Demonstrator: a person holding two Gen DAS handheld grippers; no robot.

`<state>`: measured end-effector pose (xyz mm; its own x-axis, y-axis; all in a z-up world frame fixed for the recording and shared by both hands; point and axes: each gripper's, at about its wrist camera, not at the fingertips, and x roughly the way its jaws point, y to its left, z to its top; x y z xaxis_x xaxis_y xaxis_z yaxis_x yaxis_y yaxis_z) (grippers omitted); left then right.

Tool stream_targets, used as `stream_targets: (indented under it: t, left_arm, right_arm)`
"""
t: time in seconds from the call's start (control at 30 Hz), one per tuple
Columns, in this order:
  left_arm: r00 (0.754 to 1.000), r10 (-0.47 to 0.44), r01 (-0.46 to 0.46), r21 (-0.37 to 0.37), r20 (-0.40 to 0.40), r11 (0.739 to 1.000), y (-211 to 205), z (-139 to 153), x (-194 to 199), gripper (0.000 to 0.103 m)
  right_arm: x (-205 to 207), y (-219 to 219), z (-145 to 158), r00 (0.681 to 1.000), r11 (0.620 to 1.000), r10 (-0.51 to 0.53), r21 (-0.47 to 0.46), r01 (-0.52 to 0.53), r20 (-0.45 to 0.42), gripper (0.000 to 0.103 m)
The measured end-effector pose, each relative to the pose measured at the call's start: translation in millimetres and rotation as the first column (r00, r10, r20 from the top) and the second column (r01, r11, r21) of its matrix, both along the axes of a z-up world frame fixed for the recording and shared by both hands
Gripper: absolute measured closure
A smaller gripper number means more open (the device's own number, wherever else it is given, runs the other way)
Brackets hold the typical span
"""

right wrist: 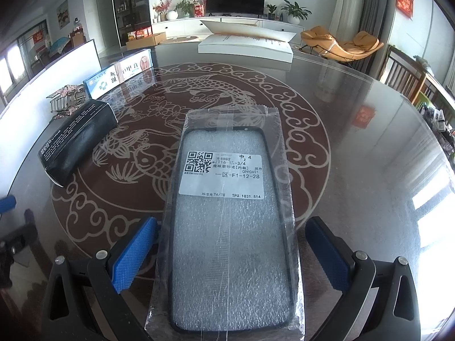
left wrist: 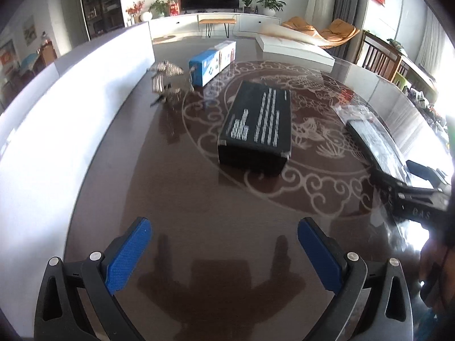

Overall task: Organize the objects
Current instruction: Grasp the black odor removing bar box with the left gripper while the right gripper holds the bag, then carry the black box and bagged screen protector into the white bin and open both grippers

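The left gripper (left wrist: 224,255) is held spread wide above the dark glass table (left wrist: 184,199), its blue pads (left wrist: 128,255) well apart with nothing between them. Ahead of it, near the middle of the table's carved fish pattern, a black box (left wrist: 256,125) with rows of white print lies flat. Beyond the black box a blue-and-white carton (left wrist: 212,62) is seen, and to the left of the black box a metallic hair clip (left wrist: 166,81) rests just beside the white panel (left wrist: 71,99) at the table's edge.

The right gripper (right wrist: 231,253) is also held spread. A bagged phone case (right wrist: 227,221) — black-rimmed, foam-lined, with a white label and QR code — lies between its fingers (right wrist: 133,253). Whether the blue pads touch the clear bag cannot be told; a small gap seems to show on each side. From this view the black box (right wrist: 76,142) is seen to the left of the phone case, with the hair clip (right wrist: 65,99) and the carton (right wrist: 119,76) behind the black box. A white open box (right wrist: 246,45) lies at the far edge of the table — well beyond the phone case.
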<state>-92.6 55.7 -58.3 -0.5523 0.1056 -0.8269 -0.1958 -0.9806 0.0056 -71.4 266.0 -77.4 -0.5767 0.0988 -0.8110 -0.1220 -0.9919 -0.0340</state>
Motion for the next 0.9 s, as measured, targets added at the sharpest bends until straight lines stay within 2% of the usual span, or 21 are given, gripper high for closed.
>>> stream_targets:
  t: [0.1,0.17,0.23,0.27,0.3,0.33,0.43,0.6,0.67,0.87,0.9]
  left_arm:
    - [1.0,-0.016,0.016,0.011,-0.023,1.0,11.3,14.2,-32.7,0.0]
    - [0.998,-0.045,0.044,0.03,0.041,0.999,24.6,11.4,-59.0,0.0]
    - [0.991,-0.057,0.057,0.003,0.124,0.998,39.5,1.2,-83.6,0.0]
    - [0.99,-0.044,0.045,-0.01,0.133,0.999,42.6,-2.3,-91.2,0.002]
    - [0.992,-0.031,0.032,-0.001,0.119,0.999,42.5,-3.5,-94.8,0.031]
    - [0.991,-0.033,0.029,0.035,0.126,0.999,40.7,-5.9,-96.3,0.044]
    - [0.997,0.025,-0.024,-0.018,0.069,1.0,30.8,-7.0,-76.9,0.045]
    - [0.995,0.088,-0.089,0.021,0.037,0.996,-9.3,-10.8,-4.4,0.045]
    - [0.992,0.123,-0.123,0.003,0.015,0.992,-19.0,-14.1,14.3,0.044]
    - [0.992,0.128,-0.128,-0.001,-0.02,0.992,-21.8,-15.1,22.1,0.042]
    - [0.991,0.131,-0.131,-0.005,-0.024,0.991,-21.7,-15.4,22.1,0.039]
  right_arm:
    - [-0.2,0.7,0.0,1.0,1.0,0.0,-0.003,0.0,0.0,0.0]
    - [-0.3,-0.1,-0.3,1.0,1.0,0.0,0.002,0.0,-0.001,0.0]
    - [-0.5,-0.1,-0.4,1.0,1.0,-0.001,-0.001,0.001,0.0,0.0]
    - [-0.7,-0.1,-0.3,1.0,1.0,-0.001,-0.003,0.001,0.0,0.0]
    - [-0.7,-0.1,-0.3,1.0,1.0,-0.001,-0.005,0.001,0.0,0.0]
    - [-0.7,-0.1,-0.3,1.0,1.0,-0.001,-0.006,0.001,0.0,0.0]
    - [-0.5,0.1,-0.3,1.0,1.0,-0.001,-0.006,0.001,0.0,0.0]
    - [-0.8,0.1,-0.2,1.0,1.0,0.003,-0.01,-0.003,-0.002,0.0]
    - [-1.2,0.0,-0.4,1.0,1.0,0.005,-0.013,-0.005,-0.001,0.0]
    - [-1.6,-0.9,-0.5,1.0,1.0,0.001,-0.002,-0.001,-0.001,0.0]
    - [-1.5,-0.9,-0.6,1.0,1.0,0.001,-0.003,-0.001,0.0,0.0]
